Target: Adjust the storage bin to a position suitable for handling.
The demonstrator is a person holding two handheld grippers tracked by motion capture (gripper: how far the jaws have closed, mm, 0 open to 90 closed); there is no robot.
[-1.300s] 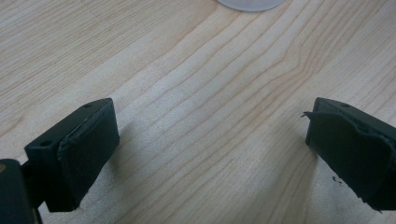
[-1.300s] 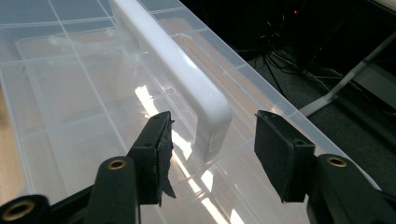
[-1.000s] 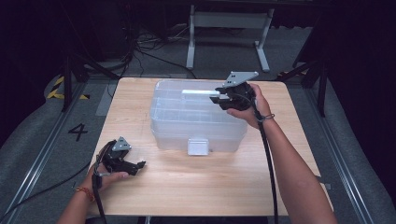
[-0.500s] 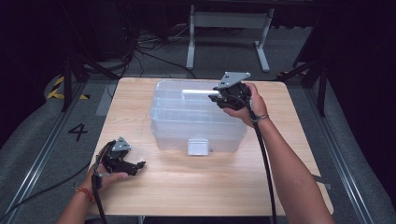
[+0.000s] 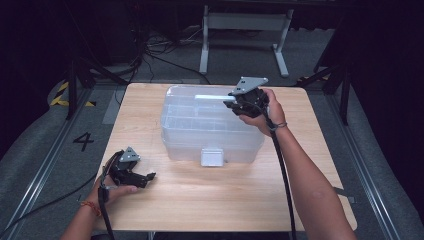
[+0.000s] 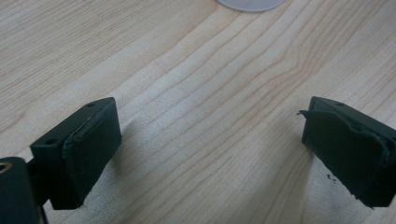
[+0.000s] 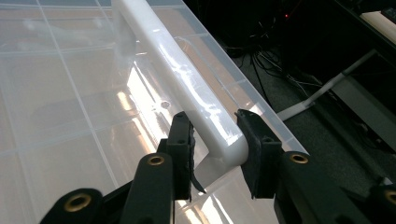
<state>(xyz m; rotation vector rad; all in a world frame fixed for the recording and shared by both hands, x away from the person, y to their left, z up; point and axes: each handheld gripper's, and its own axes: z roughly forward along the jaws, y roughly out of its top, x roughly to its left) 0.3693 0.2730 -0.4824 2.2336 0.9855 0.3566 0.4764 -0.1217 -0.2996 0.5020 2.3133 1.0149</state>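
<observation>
Clear plastic box (image 5: 210, 127) sits mid-worktop (image 5: 225, 200). The right claw (image 7: 215, 140) has just been closing and now pinches the box's white handle (image 7: 187, 88) at the far edge. The left claw (image 6: 210, 154) rests spread wide over bare wood, near the front left corner.

A clear plastic storage box (image 5: 210, 127) sits mid-tabletop (image 5: 310, 165), toward the far edge. The right gripper (image 5: 231, 98) reaches the white handle (image 5: 210, 97) on its lid, jaws apparently around the handle's end. The left gripper (image 5: 149, 176) rests near the near-left corner, well apart from the box.
</observation>
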